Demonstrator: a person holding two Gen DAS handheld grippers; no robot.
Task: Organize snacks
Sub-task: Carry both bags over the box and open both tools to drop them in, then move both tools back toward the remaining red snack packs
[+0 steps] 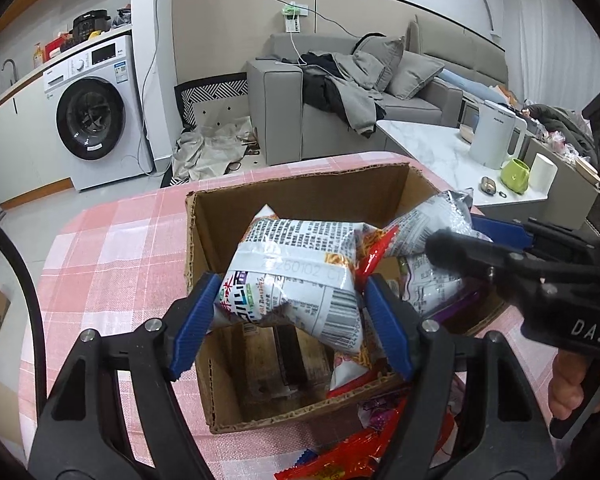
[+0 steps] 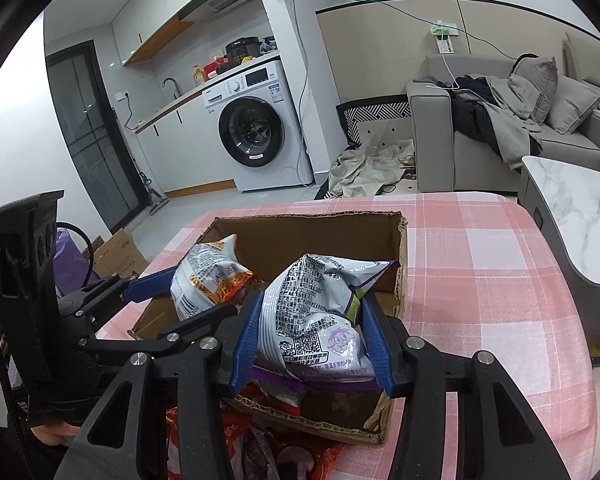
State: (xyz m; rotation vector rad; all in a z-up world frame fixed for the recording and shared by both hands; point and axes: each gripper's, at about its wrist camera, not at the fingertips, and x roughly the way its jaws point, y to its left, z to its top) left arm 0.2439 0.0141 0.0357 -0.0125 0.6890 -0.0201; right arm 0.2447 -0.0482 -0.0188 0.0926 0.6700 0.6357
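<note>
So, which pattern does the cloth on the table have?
The tablecloth has pink and white checks, clearest in the right wrist view.

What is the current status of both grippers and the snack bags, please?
Left gripper shut on orange-and-white snack bag, over open brown cardboard box. Right gripper shut on purple-and-white snack bag, same box. Nothing blocking.
</note>
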